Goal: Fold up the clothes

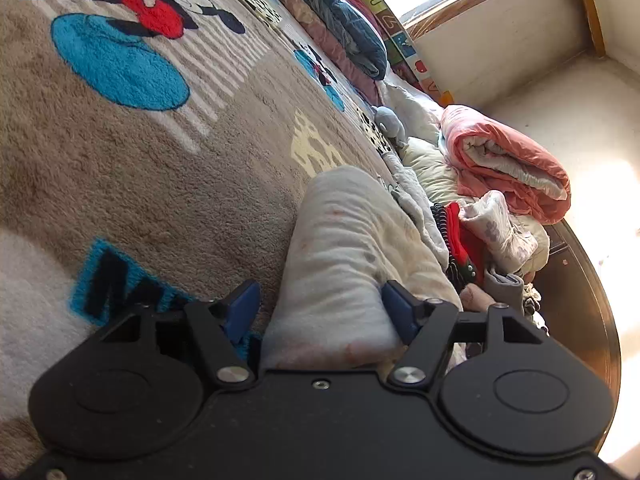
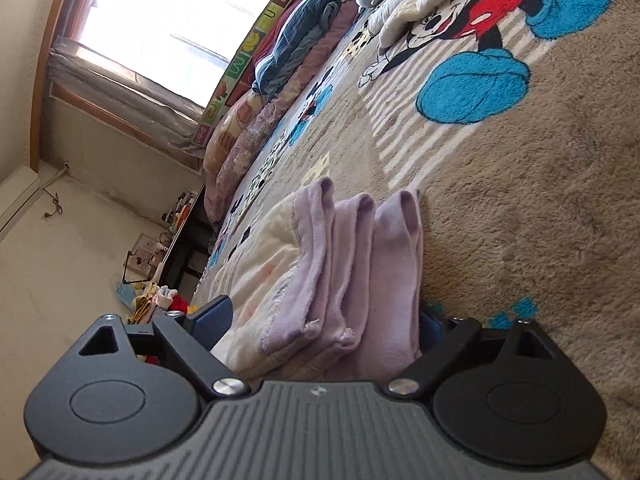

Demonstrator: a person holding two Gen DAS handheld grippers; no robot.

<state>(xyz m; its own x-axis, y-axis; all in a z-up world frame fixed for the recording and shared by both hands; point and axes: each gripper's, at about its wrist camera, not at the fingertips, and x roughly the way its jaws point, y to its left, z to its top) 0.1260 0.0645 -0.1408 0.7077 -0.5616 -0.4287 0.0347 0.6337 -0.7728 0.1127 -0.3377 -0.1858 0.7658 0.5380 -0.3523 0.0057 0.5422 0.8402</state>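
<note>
The folded garment (image 2: 332, 280) lies on the Mickey Mouse blanket (image 2: 540, 200) covering the bed, and both claws sit at it from opposite ends. In the right wrist view its stacked lilac folds run lengthwise straight away from the right claw (image 2: 320, 320), from bottom centre toward mid-frame, with the bundle lying between the wide-set blue fingers (image 2: 212, 320); whether they press the cloth I cannot tell. In the left wrist view the same bundle shows its pale side (image 1: 344, 264), again pointing directly ahead of the left claw (image 1: 324, 308), whose fingers (image 1: 400, 312) stand apart, the right-hand one touching the cloth. A heap of unfolded laundry (image 1: 492, 232) waits at the right of that frame.
</note>
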